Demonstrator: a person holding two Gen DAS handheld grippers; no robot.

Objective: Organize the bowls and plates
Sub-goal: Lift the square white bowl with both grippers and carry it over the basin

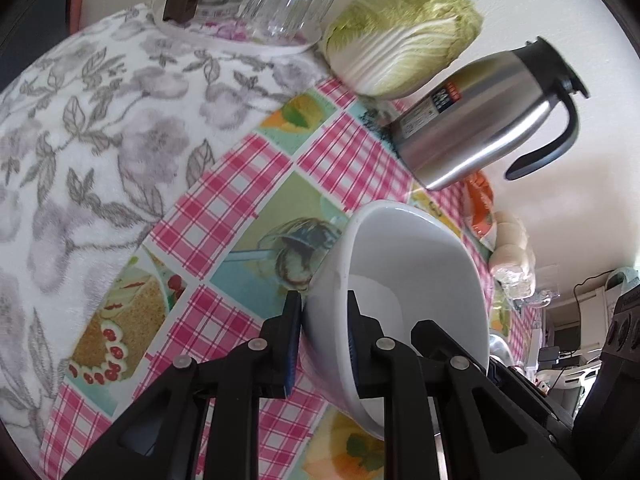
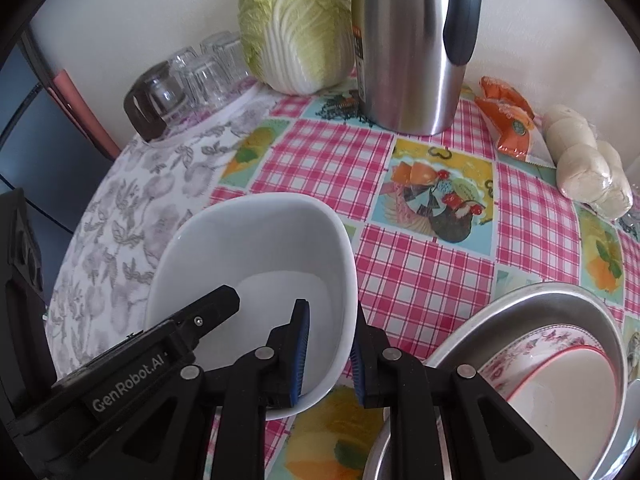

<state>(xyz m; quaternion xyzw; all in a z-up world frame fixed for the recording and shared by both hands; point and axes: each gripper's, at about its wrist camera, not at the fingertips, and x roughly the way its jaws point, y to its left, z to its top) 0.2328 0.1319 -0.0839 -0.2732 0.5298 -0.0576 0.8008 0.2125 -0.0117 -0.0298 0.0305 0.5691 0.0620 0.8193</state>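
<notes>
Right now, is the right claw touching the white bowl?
Touching. Right wrist view: the right claw pinches the white bowl's rim, one pad inside, one outside.

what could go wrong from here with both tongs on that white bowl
1. Both tongs, left and right, pinch only the thin rim of the glossy white ceramic bowl on opposite sides, so it may slip or tilt out.
2. The metal basin holding the pink-patterned plate sits close beside it, so a swing could knock them together.

Left gripper (image 1: 324,316) and right gripper (image 2: 330,334) both clamped, pointing steeply down.
</notes>
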